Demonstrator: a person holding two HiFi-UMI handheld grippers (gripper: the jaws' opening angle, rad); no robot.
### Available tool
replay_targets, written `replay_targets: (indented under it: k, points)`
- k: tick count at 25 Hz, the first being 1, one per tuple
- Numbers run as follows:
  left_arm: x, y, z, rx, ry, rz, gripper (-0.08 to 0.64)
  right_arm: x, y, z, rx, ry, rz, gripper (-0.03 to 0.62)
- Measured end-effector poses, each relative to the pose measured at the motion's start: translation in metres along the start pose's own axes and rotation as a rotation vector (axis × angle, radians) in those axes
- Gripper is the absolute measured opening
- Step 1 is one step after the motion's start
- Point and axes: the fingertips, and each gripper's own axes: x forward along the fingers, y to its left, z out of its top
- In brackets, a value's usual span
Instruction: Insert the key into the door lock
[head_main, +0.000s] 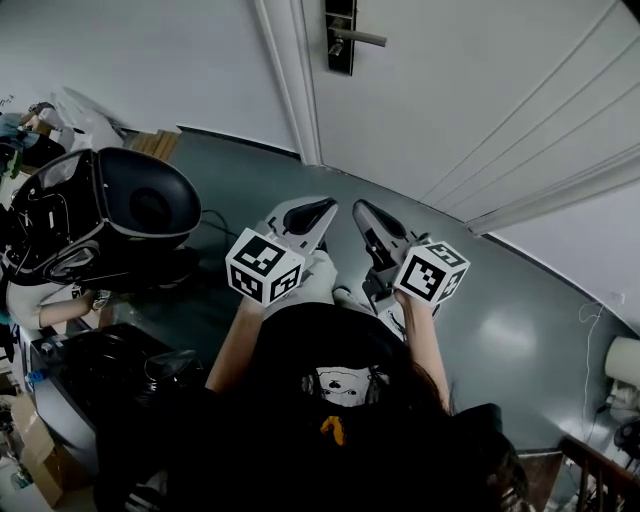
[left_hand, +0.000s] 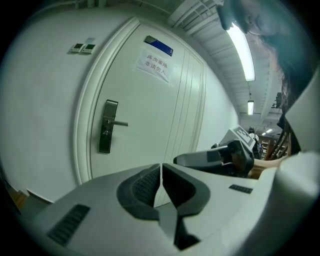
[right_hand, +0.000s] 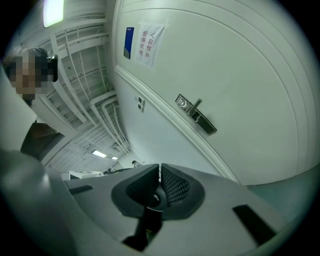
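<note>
The white door (head_main: 480, 90) stands ahead, with its black lock plate (head_main: 340, 35) and lever handle at the top of the head view. Both grippers are held side by side at waist height, well short of the door. My left gripper (head_main: 322, 208) is shut with nothing between its pads; its own view has the lock plate (left_hand: 107, 126) up and to the left of the gripper (left_hand: 161, 169). My right gripper (head_main: 360, 208) is shut, and a small dark round-headed thing, seemingly the key (right_hand: 156, 197), sits deep between its pads. The lock plate (right_hand: 196, 114) is far off, up and to the right of the gripper (right_hand: 159, 170).
A large black rounded machine (head_main: 120, 215) stands close on my left, with boxes (head_main: 40, 450) below it. A paper notice (left_hand: 156, 65) is stuck high on the door. The door frame (head_main: 290, 80) runs down to the grey floor (head_main: 520, 320). A railing (head_main: 600, 470) is at the bottom right.
</note>
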Motion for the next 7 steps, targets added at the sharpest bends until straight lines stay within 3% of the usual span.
replay_targets:
  k: [7]
  points:
    - [0.0007, -0.0092, 0.0007, 0.014, 0.011, -0.008, 0.018, -0.0063, 0.0036, 0.0020, -0.001, -0.009, 0.011, 0.012]
